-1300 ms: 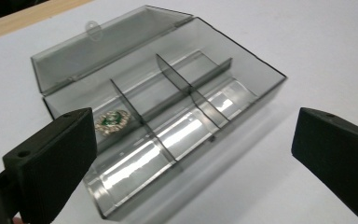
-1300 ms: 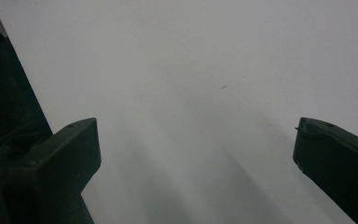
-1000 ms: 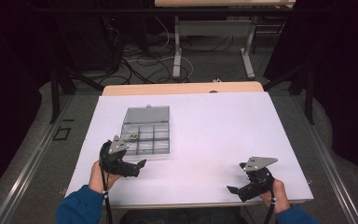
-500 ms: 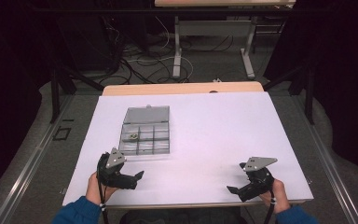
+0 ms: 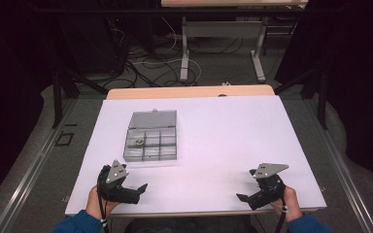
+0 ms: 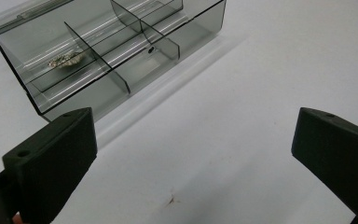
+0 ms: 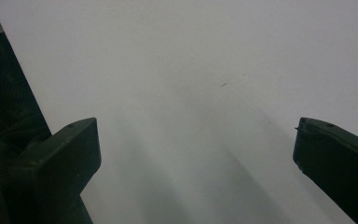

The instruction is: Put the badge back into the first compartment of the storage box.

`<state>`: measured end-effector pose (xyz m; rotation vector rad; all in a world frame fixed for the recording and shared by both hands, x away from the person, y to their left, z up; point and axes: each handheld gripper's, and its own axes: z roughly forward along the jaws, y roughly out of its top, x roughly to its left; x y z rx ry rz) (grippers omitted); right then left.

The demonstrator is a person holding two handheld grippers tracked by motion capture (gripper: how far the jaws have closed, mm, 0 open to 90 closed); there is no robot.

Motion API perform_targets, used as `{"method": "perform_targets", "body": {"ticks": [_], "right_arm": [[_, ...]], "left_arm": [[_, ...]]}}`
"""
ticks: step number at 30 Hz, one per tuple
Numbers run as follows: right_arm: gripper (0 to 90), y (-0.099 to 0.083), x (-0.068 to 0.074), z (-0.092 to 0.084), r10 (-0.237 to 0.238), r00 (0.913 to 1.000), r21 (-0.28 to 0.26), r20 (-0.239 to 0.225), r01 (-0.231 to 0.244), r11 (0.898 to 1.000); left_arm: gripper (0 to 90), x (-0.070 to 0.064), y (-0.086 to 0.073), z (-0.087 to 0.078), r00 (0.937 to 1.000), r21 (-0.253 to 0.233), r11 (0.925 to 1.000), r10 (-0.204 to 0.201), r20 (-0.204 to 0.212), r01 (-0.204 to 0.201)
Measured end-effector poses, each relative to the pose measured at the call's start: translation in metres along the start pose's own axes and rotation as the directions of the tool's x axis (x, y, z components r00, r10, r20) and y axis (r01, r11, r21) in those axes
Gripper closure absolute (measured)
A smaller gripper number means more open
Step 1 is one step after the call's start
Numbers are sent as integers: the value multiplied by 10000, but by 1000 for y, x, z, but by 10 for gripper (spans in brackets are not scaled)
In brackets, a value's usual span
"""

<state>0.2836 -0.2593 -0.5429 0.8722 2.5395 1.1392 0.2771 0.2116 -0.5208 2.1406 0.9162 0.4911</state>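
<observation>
A clear grey compartment box [image 5: 150, 141] sits left of centre on the white table [image 5: 223, 136], its lid [image 5: 153, 119] folded open toward the far side. One small metallic item [image 5: 138, 141] lies in a middle-row compartment. In the left gripper view the box [image 6: 107, 51] is ahead and to the left, with the item [image 6: 65, 59] inside. My left gripper [image 5: 140, 190] rests near the front edge, short of the box, open and empty [image 6: 193, 158]. My right gripper [image 5: 241, 198] stays at the front right, open and empty [image 7: 196, 158] above bare table.
The table's front edge [image 5: 189, 212] runs just below both hands. In the right gripper view the table edge [image 7: 18, 70] drops to dark floor on the left. Beyond the table lie floor cables [image 5: 145, 73] and another table's legs [image 5: 184, 48].
My left gripper has drawn back from the box's front toward the near table edge. The right gripper has not moved.
</observation>
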Motion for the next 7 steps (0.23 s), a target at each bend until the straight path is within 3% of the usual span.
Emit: {"method": "perform_targets", "body": {"ticks": [7], "right_arm": [[3,0,0,0,12,10000,17,17,-12,10000]], "left_arm": [[4,1,-1,2,9999,3,10000,19,114,-19]]}}
